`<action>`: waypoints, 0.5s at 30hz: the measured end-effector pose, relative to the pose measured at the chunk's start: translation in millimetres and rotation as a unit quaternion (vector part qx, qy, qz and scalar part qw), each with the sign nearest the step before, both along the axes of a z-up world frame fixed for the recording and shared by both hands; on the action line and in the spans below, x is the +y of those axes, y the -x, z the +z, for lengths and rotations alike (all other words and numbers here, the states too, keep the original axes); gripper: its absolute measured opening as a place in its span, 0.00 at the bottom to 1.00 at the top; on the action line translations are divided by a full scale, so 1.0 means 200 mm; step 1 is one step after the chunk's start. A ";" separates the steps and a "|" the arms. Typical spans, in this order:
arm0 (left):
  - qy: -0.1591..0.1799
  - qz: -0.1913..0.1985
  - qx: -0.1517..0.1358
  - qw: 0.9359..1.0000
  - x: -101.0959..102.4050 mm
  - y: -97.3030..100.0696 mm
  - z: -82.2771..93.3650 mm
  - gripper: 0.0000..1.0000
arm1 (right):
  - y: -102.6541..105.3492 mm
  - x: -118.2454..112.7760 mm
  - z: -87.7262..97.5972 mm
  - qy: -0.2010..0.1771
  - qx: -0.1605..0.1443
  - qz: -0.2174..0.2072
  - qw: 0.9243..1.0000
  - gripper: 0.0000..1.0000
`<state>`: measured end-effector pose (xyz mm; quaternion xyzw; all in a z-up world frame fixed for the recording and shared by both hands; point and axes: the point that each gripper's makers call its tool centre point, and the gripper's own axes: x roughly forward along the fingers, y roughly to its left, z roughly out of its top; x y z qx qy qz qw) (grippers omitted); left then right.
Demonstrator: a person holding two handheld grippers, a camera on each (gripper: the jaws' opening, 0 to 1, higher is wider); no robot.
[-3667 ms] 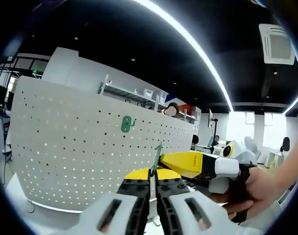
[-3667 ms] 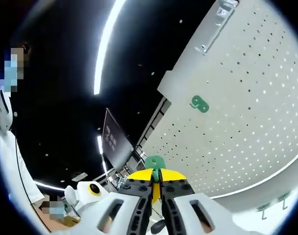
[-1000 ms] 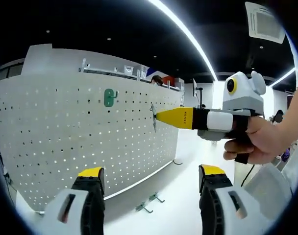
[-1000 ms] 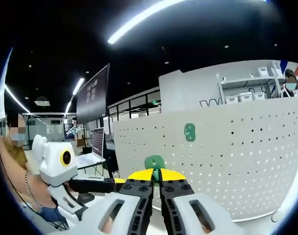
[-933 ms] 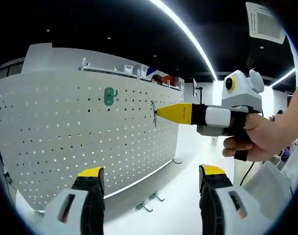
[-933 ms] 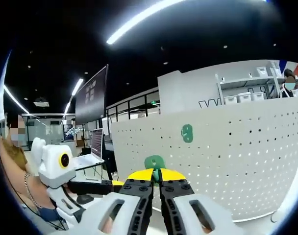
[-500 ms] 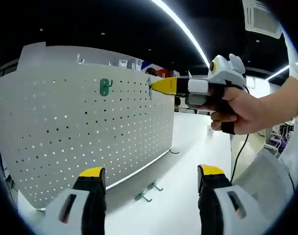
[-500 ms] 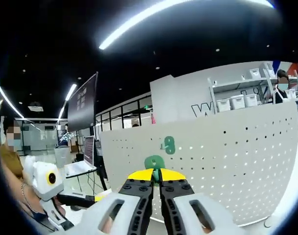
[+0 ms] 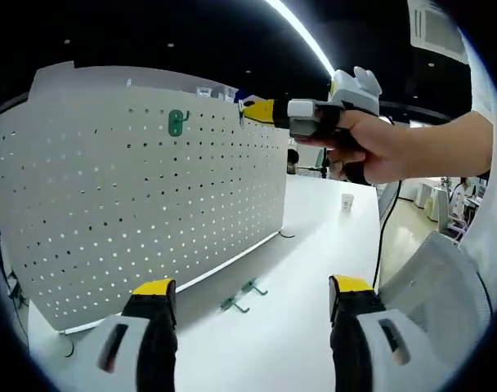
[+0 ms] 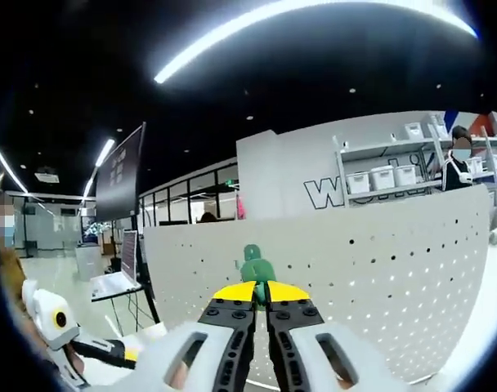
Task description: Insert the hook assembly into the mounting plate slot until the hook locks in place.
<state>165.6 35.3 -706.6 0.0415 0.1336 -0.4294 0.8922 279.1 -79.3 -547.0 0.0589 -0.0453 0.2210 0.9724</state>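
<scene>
Standing behind the pegboard (image 10: 379, 269), a white wall carries large dark letters of which only "W" is readable in the right gripper view. The right gripper (image 10: 261, 304) is pinched narrow on a green hook (image 10: 257, 269), held against the top row of holes. Half a second ago it sat lower on the board; now it is near the upper edge. The left gripper (image 9: 244, 298) stands wide, holding nothing. A second green hook (image 9: 177, 122) hangs on the board, and two metal hooks (image 9: 239, 296) lie on the white table (image 9: 314, 269)
</scene>
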 end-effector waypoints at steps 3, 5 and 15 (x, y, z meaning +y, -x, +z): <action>0.000 -0.009 0.007 1.000 0.00 0.02 -0.02 0.79 | -0.03 -0.01 0.03 -0.004 -0.007 -0.009 1.000 0.01; -0.004 -0.012 0.008 1.000 0.00 0.04 -0.03 0.79 | -0.06 -0.01 0.03 -0.003 -0.009 -0.014 1.000 0.01; -0.015 -0.018 0.015 1.000 0.01 0.08 -0.08 0.79 | -0.13 -0.03 0.05 -0.023 -0.009 -0.035 0.999 0.01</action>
